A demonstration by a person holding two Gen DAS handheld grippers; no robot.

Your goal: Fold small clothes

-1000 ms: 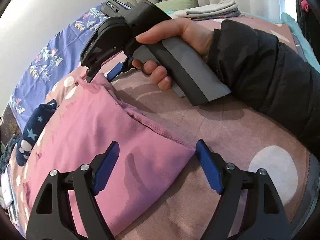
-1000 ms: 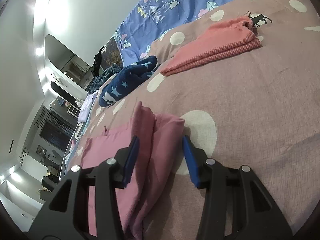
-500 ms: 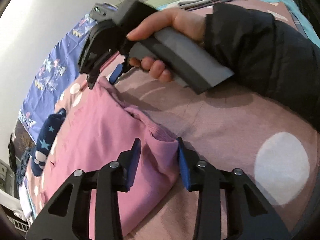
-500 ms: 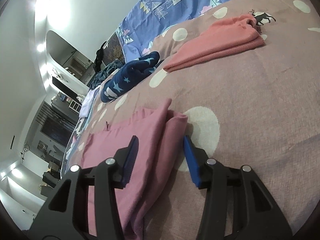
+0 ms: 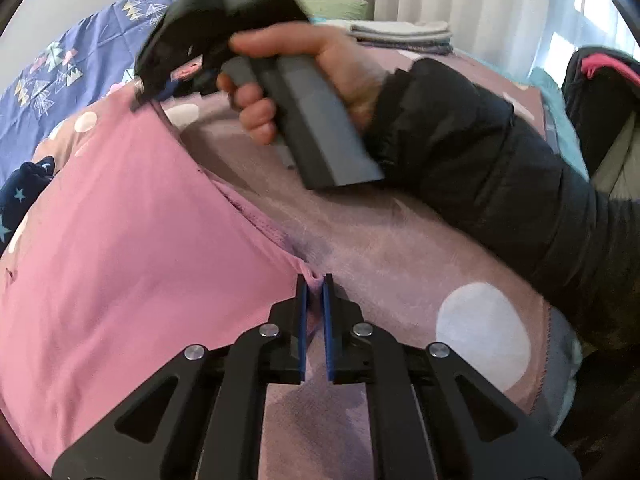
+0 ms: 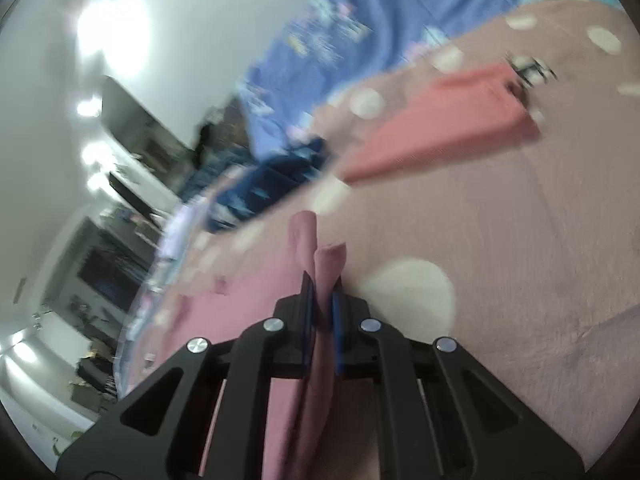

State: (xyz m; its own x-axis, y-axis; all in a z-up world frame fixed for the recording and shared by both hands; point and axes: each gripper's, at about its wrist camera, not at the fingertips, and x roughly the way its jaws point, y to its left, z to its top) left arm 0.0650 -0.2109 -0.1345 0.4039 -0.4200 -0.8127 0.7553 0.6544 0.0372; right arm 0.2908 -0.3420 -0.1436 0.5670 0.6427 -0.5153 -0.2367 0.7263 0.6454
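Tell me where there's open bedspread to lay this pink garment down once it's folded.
Bare bedspread lies right of the pink garment, between it and the folded coral piece. Crowded: the navy star garment beyond the pink one, and folded stacks by the curtains. Left gripper and right gripper both pinch its corners.

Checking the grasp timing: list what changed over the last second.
Both tools closed: the left tool and the right tool each went from open to pinching a corner of the pink garment, whose edge is now lifting. The folded coral garment and bedspread stayed put.
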